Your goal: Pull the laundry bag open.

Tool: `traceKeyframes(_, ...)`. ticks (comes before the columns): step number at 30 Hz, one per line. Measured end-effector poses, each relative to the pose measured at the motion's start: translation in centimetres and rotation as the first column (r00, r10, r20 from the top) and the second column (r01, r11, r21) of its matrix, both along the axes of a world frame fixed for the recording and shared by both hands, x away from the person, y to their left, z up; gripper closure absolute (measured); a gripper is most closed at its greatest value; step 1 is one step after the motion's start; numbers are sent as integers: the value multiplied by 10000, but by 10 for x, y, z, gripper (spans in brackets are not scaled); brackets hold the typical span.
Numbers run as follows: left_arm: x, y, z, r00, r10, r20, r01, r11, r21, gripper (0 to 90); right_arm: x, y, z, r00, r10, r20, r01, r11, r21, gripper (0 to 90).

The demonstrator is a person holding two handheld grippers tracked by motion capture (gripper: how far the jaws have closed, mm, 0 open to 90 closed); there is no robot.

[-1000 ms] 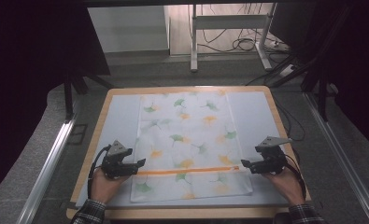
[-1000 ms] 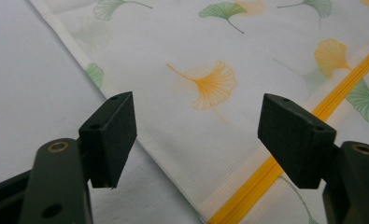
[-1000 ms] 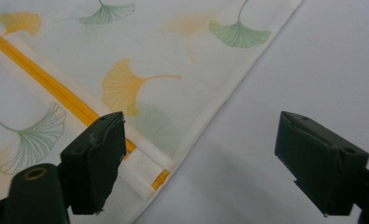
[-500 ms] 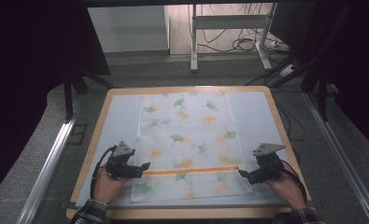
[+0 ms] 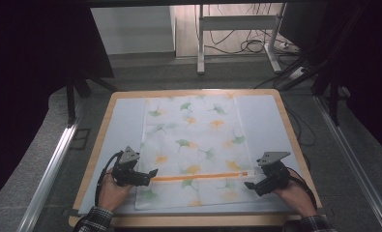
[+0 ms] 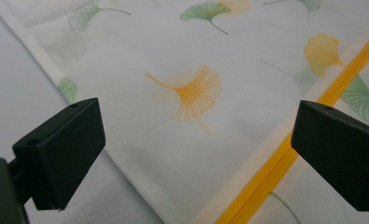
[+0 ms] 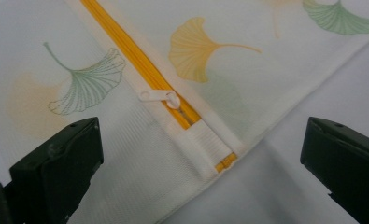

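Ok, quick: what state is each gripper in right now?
Left gripper: open, jaws just opening, holding nothing, over the mesh laundry bag.
Right gripper: open, holding nothing, beside the zipper pull.

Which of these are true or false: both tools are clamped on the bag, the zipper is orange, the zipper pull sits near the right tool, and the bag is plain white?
Both grippers are clamped on the bag: false. The left gripper and right gripper have just been opening, and their jaws stand apart over the bag with nothing pinched.
The zipper is orange: true.
The zipper pull lies near the right gripper: true, close to that end of the zipper.
The bag is plain white: false. It is printed with green and orange leaves.
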State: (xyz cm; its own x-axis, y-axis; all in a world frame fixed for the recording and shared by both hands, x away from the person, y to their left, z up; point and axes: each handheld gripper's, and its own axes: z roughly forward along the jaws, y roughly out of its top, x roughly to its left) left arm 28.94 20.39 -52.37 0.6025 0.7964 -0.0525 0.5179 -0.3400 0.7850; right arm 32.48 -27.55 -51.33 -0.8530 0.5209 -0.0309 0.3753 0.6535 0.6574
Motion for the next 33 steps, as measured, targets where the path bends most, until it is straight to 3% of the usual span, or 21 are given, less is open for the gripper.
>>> traceKeyframes(5, 1, -1, 1, 10000, -64, 5, 64, 9998, -191, 22, 0, 0, -3, 9984, 556, -117, -556, 9984, -18, 1)
traceKeyframes(12, 1, -15, 2, 9985, -508, -202, 509, 9987, 23, 22, -1, 6, -6, 9909, 1343, 85, -1343, 9909, -3, 3)
traceKeyframes(19, 3, -32, 5, 9955, -862, -401, 874, 9957, 296, 18, 4, 6, -15, 9889, 1486, -53, -1486, 9888, 117, 3)
traceKeyframes(27, 5, -64, 14, 9799, -1937, -474, 1961, 9792, 522, 27, 2, 8, -16, 9915, 1297, 65, -1297, 9915, -76, 0)
traceKeyframes(33, 8, -93, 17, 9634, -2649, -413, 2670, 9619, 580, 106, 2, 6, -17, 9925, 1223, -8, -1223, 9925, -36, 0)
